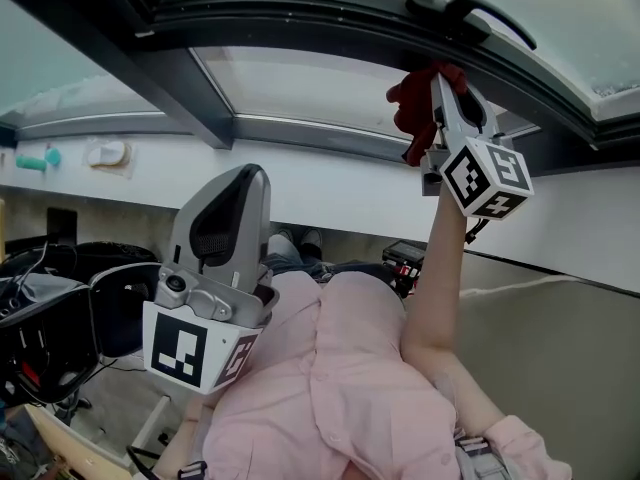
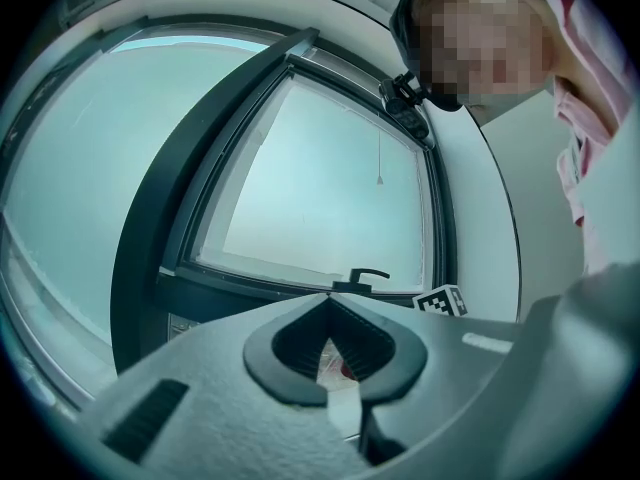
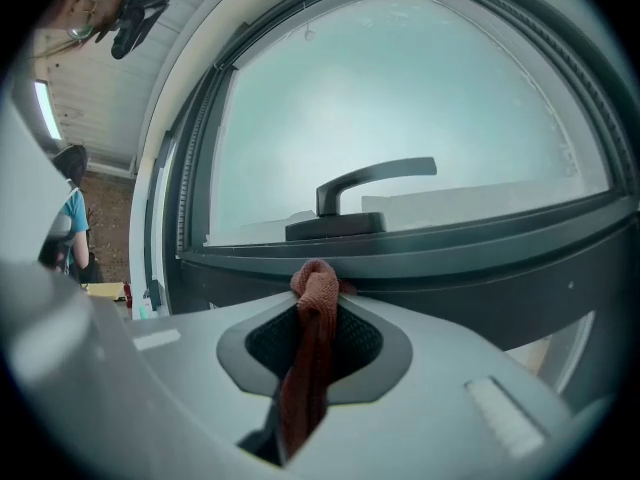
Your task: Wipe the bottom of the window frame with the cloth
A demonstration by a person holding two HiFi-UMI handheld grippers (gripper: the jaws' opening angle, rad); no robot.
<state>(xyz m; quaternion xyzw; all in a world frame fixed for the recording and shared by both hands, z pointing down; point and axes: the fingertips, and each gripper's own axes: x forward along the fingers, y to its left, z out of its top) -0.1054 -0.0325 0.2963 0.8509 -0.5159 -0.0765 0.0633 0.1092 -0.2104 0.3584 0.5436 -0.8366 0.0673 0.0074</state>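
**Cloth at the rail, right gripper leading**
Your right gripper (image 3: 318, 303) clamps the rust-red woven cloth (image 3: 310, 368), whose bunched tip seems to touch the dark metal bottom rail of the window frame (image 3: 450, 258), just below the black lever handle (image 3: 365, 193). The rail runs crosswise to the jaws. Your left gripper (image 1: 248, 171), jaws together on nothing, sits well apart, low by your chest. That shows only in the head view; the contact shows only in the right gripper view.

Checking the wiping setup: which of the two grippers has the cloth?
The right gripper, raised to the window frame, its jaws shut on the red cloth. The left gripper is held low, away from the frame, jaws together on nothing.
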